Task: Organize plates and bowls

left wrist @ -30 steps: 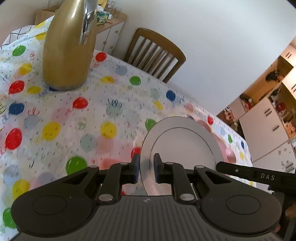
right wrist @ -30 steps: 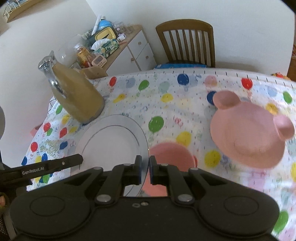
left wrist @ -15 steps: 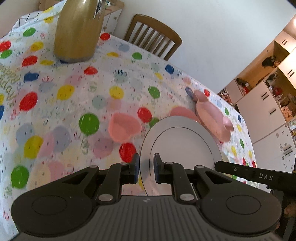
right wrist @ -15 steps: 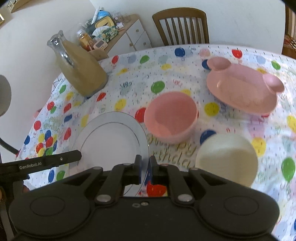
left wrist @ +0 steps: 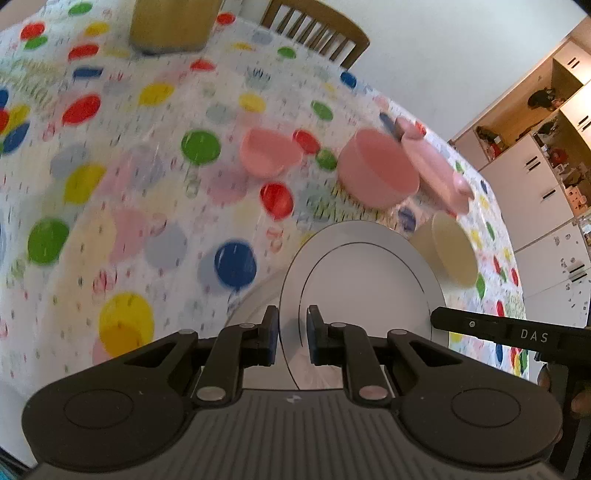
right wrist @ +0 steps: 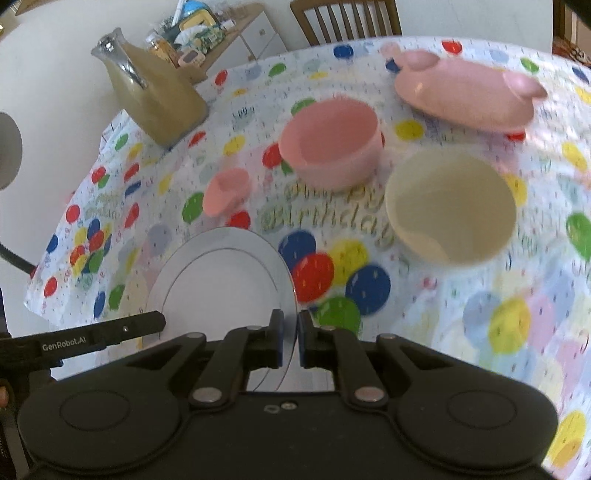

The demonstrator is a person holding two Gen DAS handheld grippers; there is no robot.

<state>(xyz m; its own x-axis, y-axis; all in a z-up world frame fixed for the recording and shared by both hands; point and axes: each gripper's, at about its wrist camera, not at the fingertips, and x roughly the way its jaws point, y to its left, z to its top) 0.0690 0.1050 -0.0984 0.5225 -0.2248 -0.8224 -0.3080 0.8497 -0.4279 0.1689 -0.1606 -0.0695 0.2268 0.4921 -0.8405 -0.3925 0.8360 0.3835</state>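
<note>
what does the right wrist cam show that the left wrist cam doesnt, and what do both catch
Only the right wrist view shows the gold jug's chrome neck, the cluttered sideboard and the "birthday" lettering on the cloth.

Only the left wrist view shows the white kitchen cupboards and a second plate rim under the white plate.

Both show the white plate gripped at opposite edges by the left gripper and right gripper, plus the big pink bowl, cream bowl, small pink bowl, eared pink plate and wooden chair.
</note>
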